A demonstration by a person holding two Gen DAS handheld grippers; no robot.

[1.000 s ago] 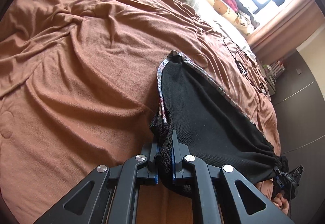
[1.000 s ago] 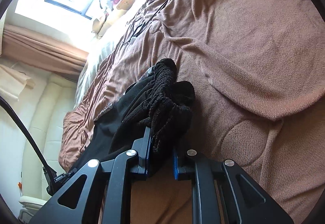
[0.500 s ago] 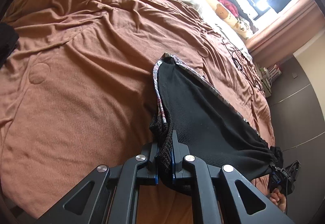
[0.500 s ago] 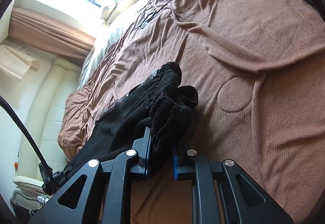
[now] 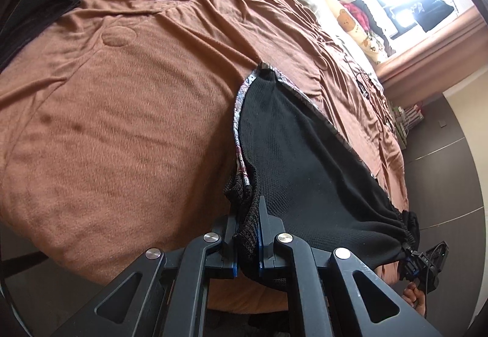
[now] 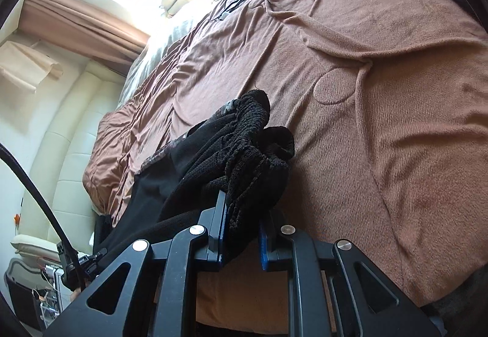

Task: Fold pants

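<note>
The black knit pants (image 5: 299,166) with a patterned side stripe (image 5: 239,126) hang stretched between my two grippers above the brown bed. My left gripper (image 5: 247,233) is shut on one bunched end of the waistband. My right gripper (image 6: 242,224) is shut on the other bunched end (image 6: 253,141). In the left wrist view the right gripper (image 5: 422,260) shows at the far lower right, holding the gathered elastic edge. In the right wrist view the left gripper (image 6: 79,263) shows at the lower left.
The brown blanket (image 5: 122,111) covers the bed, with pillows and plush toys (image 5: 350,16) by the bright window. Another black garment (image 5: 39,7) lies at the bed's far left edge. A cable (image 5: 366,83) lies on the blanket. A cream padded headboard (image 6: 70,129) stands at left.
Both grippers have pulled back toward the foot edge of the bed with the pants still held. The bed edge and the black garment at left have come into view.
</note>
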